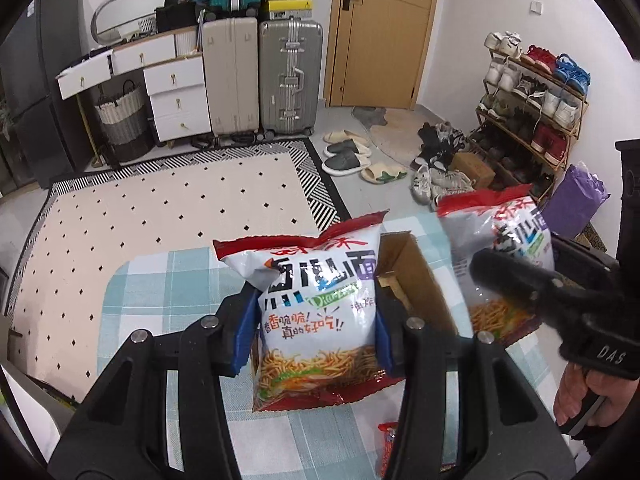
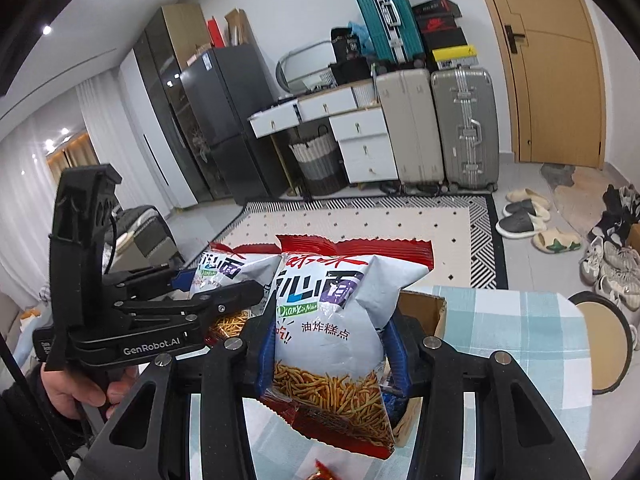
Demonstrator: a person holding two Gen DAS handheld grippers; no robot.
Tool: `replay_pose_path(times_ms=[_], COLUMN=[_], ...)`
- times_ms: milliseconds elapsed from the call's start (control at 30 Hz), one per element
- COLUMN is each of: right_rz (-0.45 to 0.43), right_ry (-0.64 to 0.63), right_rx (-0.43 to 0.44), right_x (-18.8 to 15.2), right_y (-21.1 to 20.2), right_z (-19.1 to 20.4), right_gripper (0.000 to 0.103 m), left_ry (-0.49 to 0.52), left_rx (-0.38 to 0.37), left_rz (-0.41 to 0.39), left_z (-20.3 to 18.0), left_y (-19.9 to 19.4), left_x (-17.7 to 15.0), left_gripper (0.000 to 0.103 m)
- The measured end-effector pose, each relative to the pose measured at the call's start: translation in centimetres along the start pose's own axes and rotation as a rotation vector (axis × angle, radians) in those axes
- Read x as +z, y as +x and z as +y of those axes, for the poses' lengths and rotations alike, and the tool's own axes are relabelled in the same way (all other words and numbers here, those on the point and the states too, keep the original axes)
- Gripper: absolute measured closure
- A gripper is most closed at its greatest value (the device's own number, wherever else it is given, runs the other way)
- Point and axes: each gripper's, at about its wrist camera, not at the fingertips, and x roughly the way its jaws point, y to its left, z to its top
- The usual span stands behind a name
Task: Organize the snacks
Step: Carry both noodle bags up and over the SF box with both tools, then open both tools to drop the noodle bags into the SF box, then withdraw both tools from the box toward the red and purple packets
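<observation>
My left gripper (image 1: 316,300) is shut on a white and red snack bag (image 1: 320,280) printed with fried noodle sticks, its blue pads pressing both sides. The bag hangs upright over the blue checked tablecloth (image 1: 160,280), just in front of an open cardboard box (image 1: 408,268). My right gripper (image 2: 330,332) is shut on a second, identical snack bag (image 2: 332,312), held above the same box (image 2: 424,308). Each gripper shows in the other's view: the right gripper (image 1: 492,268) with its bag (image 1: 504,240), the left gripper (image 2: 224,286) with its bag (image 2: 228,268). The two bags hang side by side.
A small red packet (image 1: 390,440) lies on the cloth near the front edge. A round stool (image 2: 604,344) stands right of the table. Beyond the table are a dotted rug (image 1: 160,200), suitcases (image 1: 290,76), white drawers (image 1: 176,96) and a shoe rack (image 1: 536,108).
</observation>
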Motion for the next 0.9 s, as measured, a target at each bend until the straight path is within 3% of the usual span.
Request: replay_pose_path(times_ms=[300,600,667,833,900], right_rz=[0.098,0.142,0.152,0.128,0.104], right_ry=[0.018,0.025,0.022,-0.008,-0.008], right_rx=[-0.017,-0.053,-0.053,-0.089,-0.086], right_x=[-2.0,-3.4,-3.5,-3.4,-3.3], right_y=[7.1,9.8,10.2,9.5,8.4], right_z=[-3.2,-5.3,-5.6,-5.4,-5.2], right_gripper=[0.058,0.056,0.052,0.032,0.032], left_ry=[0.037,0.037,0.021,0.005,-0.001], left_rx=[-0.008,-0.039,-0.043,-0.025,-0.019], left_rz=[0.101,0.143,0.148,0.149,0.121], left_z=[0.4,-0.8,-0.6,0.4,0.7], left_y=[10.3,14.2,14.8,14.8,13.8], left_x=[0.0,-1.3,-1.3,-1.5,-1.6], left_gripper=[0.058,0.058,0.057,0.032,0.024])
